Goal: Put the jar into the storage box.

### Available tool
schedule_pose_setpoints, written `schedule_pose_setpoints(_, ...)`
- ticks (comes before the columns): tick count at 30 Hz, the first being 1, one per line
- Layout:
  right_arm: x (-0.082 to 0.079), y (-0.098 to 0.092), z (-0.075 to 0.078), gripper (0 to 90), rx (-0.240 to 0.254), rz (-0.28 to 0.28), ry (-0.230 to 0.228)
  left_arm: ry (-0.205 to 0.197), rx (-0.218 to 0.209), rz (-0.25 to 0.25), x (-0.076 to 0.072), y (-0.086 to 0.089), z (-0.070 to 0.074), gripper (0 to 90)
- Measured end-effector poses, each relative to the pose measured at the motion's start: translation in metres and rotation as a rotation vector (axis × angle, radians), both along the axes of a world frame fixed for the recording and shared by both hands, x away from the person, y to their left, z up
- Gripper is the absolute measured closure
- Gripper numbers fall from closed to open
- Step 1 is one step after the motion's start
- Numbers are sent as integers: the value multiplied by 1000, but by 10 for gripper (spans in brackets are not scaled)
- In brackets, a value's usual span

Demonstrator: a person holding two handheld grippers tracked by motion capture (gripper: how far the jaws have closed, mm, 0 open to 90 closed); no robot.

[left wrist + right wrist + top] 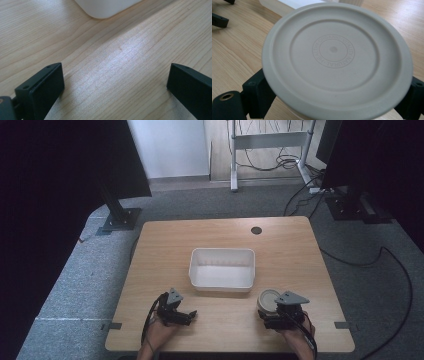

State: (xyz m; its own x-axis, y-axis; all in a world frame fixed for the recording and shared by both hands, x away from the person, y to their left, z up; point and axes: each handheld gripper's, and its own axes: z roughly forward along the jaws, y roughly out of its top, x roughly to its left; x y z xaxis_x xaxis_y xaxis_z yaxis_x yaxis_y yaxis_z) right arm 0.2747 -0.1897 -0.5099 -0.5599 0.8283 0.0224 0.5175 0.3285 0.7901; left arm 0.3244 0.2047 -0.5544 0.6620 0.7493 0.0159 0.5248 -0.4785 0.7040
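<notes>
Barely begun: lidded jar [270,301] clamped in right tool [278,316] just outside white bin [222,282], not yet inside; left tool [191,315] spread, empty.

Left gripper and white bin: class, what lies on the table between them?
Nothing: in the left gripper view, bare wooden table runs from the open left gripper to the white bin corner.

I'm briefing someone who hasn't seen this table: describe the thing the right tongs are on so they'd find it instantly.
On the light wooden table, look just right of the white rectangular plastic bin's near corner. There the right tongs close around a round container with a beige plastic lid. It is the only round thing, its lid embossed with ringed lettering.
</notes>
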Motion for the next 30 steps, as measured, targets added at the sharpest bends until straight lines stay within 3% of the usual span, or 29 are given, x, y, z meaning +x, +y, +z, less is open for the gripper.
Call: schedule_pose_setpoints(30,21,37,18,88,21,55,-15,0,0,0,0,0,0,9)
